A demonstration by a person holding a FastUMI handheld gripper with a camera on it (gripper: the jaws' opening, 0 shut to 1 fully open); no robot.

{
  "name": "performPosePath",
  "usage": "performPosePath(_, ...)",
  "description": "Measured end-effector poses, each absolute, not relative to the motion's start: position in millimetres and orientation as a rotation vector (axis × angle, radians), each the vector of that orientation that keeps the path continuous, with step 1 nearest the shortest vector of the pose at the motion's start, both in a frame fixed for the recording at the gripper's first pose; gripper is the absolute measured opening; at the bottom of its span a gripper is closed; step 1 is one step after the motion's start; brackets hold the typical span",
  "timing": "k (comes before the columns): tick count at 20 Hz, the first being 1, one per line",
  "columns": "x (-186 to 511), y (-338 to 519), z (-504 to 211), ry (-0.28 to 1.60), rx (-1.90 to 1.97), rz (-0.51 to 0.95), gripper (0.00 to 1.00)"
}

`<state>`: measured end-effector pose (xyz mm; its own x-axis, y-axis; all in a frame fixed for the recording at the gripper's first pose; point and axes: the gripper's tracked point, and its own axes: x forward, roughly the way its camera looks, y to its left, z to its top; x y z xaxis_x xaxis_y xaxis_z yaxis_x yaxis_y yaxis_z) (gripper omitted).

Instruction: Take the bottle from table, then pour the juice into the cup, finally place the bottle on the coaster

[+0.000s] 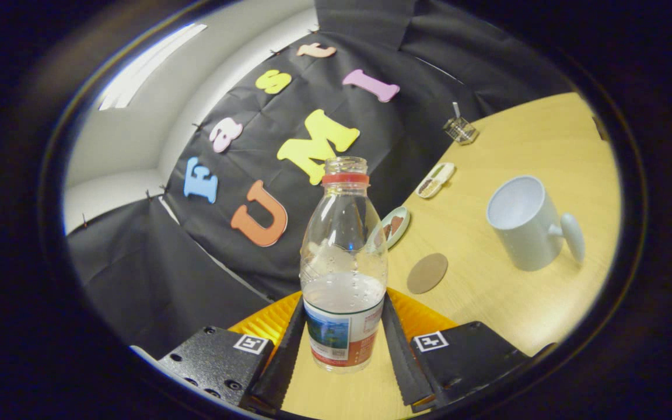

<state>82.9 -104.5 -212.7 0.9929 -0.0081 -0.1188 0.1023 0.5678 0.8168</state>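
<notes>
Tool (343, 344) clamped on uncapped bottle (344, 256), cup (524, 223) and coaster (427, 272) well apart beyond

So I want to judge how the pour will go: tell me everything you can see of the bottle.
The bottle is clear plastic, uncapped, with a red ring under its open mouth and a printed label around its lower part. Pale liquid fills it to just above the label; droplets cling inside above that. It sits upright between the fingers of the gripper, which press its labelled part from both sides. The coaster and the cup lie beyond it on the table.
</notes>
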Motion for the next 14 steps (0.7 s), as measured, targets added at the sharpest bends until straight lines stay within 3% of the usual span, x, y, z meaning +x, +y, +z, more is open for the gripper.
performPosePath(14, 94.0, -115.2, -209.0, 0.029, 1.43, -0.093, 0.75)
